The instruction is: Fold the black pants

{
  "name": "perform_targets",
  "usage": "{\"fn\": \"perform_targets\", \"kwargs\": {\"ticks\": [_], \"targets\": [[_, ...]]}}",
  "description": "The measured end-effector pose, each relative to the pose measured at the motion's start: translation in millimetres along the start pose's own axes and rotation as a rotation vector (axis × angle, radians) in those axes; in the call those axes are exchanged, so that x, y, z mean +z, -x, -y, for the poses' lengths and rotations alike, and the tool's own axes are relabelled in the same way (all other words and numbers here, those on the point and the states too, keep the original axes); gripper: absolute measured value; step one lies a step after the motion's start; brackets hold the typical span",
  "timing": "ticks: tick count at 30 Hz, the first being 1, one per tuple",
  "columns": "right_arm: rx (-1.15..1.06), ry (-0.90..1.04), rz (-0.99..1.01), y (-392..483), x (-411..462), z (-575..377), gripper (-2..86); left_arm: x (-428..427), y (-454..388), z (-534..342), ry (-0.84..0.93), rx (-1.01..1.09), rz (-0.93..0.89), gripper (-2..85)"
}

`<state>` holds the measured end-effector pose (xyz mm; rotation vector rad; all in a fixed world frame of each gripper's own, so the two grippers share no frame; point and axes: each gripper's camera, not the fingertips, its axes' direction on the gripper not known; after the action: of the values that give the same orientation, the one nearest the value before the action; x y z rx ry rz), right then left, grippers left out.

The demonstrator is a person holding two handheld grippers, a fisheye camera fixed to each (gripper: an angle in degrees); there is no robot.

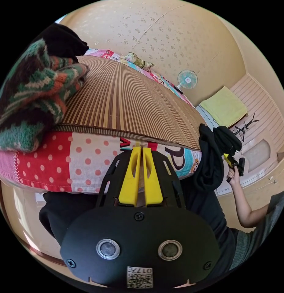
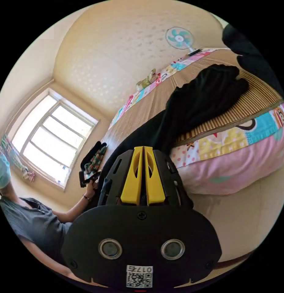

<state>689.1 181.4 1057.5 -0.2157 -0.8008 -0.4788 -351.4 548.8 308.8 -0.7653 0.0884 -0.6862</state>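
The bed (image 1: 86, 164) is the biggest thing, and all else is placed from it. Its top is covered by a striped bamboo mat (image 1: 123, 100), which lies over a patchwork sheet (image 1: 50, 164) with dots and cartoon prints that hangs down the bed's side. The black pants (image 2: 203, 94) lie partly on the mat near the bed's edge, a bunched part resting on top and the rest running off the edge toward the right gripper (image 2: 143, 152). In the left gripper view a fold of the same pants (image 1: 212, 158) hangs beside the bed's corner, below that gripper held in the person's hand (image 1: 232, 174). At the opposite end of the bed a pile of clothes sits on the mat: a knitted sweater (image 1: 35, 100) in green, orange and brown, with a dark garment (image 1: 62, 39) on top of it. A small rolled cloth (image 1: 138, 61) lies at the far side of the bed against the wall, and a small fan (image 1: 187, 79) stands at the bed's far corner. The left gripper (image 1: 142, 152) hovers in front of the bed's side, its yellow jaws pressed together with nothing between them. The right gripper's jaws are also together; whether they pinch the black cloth just beyond them cannot be told.
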Motion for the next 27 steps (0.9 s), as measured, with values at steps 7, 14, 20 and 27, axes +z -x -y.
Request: {"fn": "perform_targets", "kwargs": {"ticks": [7, 14, 20, 27], "targets": [[0.331, -0.211, -0.156, -86.1, -23.5, 48.7, 11.4, 18.6, -23.0, -15.3, -0.002, 0.014, 0.031, -1.0], [0.52, -0.228, -0.108, -153.8, -13.5, 83.3, 15.0, 33.3, -38.5, -31.2, 0.0, 0.009, 0.028, -1.0], [0.403, -0.238, 0.232, -166.4, 5.0, 94.4, 4.8, 42.5, -58.6, -48.4, 0.003, 0.024, 0.057, -0.9], [-0.079, -0.046, 0.469, -47.3, 28.3, 70.3, 0.0, 32.2, -139.3, -69.3, 0.006, 0.152, -0.097, 2.7]]}}
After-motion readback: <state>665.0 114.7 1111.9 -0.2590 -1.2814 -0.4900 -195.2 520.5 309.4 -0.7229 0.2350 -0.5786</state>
